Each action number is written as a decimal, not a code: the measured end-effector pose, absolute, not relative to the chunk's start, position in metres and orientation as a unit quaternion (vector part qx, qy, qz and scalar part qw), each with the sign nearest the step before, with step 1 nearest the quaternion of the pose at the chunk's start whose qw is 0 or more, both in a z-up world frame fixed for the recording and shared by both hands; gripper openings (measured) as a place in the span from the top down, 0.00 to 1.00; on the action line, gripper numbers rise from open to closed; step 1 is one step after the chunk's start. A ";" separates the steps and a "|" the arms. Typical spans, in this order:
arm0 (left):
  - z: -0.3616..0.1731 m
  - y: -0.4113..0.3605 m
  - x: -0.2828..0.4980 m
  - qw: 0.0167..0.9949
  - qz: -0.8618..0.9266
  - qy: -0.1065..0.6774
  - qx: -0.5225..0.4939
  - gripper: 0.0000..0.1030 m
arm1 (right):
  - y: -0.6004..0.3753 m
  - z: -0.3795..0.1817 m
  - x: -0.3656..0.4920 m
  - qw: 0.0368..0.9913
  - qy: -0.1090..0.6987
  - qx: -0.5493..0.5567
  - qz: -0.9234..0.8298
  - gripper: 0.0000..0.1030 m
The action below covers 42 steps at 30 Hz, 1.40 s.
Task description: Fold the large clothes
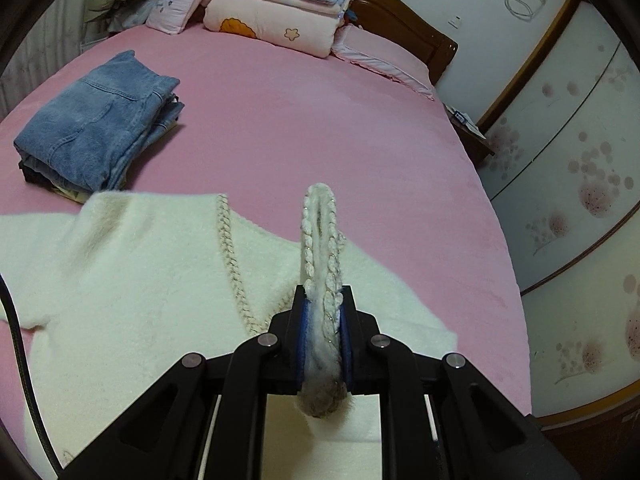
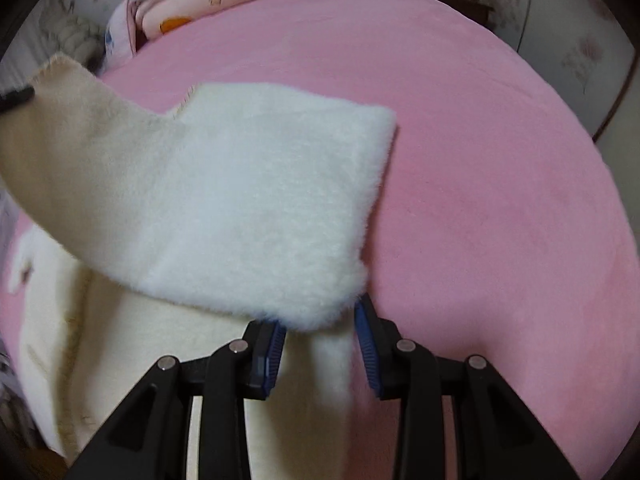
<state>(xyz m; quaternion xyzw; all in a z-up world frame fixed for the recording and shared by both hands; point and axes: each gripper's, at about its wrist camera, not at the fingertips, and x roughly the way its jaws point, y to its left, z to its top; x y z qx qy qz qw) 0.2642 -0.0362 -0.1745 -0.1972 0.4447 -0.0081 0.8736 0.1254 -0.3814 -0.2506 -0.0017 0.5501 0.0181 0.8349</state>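
Observation:
A white fluffy cardigan with braided trim lies on the pink bed. My left gripper is shut on a folded strip of the trimmed edge, which stands up between its blue pads above the bed. In the right wrist view a flap of the cardigan is raised off the layer beneath it. The flap's lower corner sits between the fingertips of my right gripper, whose jaws stand partly apart with the thick pile pinched between them.
A folded stack of blue jeans lies on the bed to the far left. Folded quilts and pillows are piled against the wooden headboard. A nightstand and a flowered wardrobe stand on the right.

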 end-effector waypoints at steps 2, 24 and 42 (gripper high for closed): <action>-0.176 -0.031 0.262 0.879 -0.001 0.440 -0.186 0.89 | -0.378 -0.248 0.126 0.842 0.540 -0.005 0.006 0.68; -0.319 0.048 0.250 0.776 0.083 0.598 -0.181 0.65 | -0.376 -0.252 0.104 0.815 0.577 -0.003 -0.047 0.78; -0.331 0.038 0.321 0.800 0.049 0.587 -0.118 0.67 | -0.409 -0.226 0.211 0.836 0.545 0.063 -0.011 0.63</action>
